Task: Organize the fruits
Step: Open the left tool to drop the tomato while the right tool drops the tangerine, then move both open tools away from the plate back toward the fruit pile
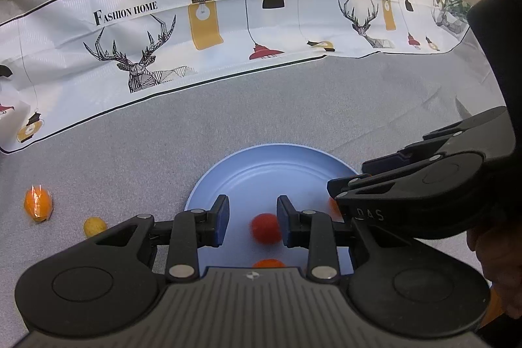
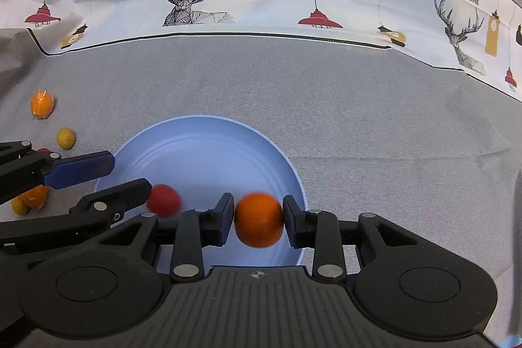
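Note:
A light blue plate (image 1: pixel 261 162) (image 2: pixel 202 145) lies on the grey cloth. My left gripper (image 1: pixel 253 219) is open above the plate's near side; a red fruit (image 1: pixel 266 228) (image 2: pixel 164 199), blurred, is between its fingers and looks loose. My right gripper (image 2: pixel 258 219) is shut on an orange fruit (image 2: pixel 259 219) over the plate's near right edge. In the left wrist view it reaches in from the right (image 1: pixel 345 185), with a bit of orange fruit (image 1: pixel 333 205) behind it. Another orange fruit (image 1: pixel 268 263) shows at the left gripper's base.
Left of the plate lie a wrapped orange (image 1: pixel 38 204) (image 2: pixel 41 104) and a small yellow fruit (image 1: pixel 94 226) (image 2: pixel 66 137). More orange and yellow fruits (image 2: pixel 31 199) lie under the left gripper. A printed cloth (image 1: pixel 202 31) runs along the back.

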Action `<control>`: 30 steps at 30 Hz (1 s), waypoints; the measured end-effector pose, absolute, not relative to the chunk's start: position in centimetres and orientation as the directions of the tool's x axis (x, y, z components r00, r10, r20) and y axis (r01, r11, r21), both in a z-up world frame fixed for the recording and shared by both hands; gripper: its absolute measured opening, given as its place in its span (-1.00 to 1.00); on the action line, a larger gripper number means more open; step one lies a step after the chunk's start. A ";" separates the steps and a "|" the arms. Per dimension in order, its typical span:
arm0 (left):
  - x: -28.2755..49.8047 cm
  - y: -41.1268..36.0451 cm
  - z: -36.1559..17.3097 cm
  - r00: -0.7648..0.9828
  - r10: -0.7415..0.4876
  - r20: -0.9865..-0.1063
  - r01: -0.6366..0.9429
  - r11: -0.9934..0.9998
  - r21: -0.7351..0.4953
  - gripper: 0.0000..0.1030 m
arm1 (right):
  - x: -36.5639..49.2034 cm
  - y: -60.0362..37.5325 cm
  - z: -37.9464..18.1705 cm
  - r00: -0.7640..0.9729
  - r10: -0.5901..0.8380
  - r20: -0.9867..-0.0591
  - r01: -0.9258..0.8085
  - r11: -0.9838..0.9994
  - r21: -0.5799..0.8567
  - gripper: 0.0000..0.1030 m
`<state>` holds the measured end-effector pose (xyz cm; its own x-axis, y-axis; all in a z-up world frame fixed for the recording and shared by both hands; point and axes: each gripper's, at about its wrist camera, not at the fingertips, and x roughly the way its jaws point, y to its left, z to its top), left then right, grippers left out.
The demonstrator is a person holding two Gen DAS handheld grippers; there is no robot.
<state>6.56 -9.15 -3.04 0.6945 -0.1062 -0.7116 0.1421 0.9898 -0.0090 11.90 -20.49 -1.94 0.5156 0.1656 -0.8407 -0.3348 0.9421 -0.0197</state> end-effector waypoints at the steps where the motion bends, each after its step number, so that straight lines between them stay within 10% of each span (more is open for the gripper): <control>1: 6.6 -9.1 -3.0 0.695 -0.107 -0.711 0.142 0.990 -0.010 -0.31 | 11.9 -20.5 -1.9 0.518 0.162 -0.840 -0.331 0.943 -0.022 -0.20; 30: 5.8 -6.7 -1.8 0.718 -0.076 -0.692 0.106 0.994 0.001 -0.31 | 11.9 -20.6 -0.7 0.572 0.165 -0.803 -0.301 0.953 -0.019 0.03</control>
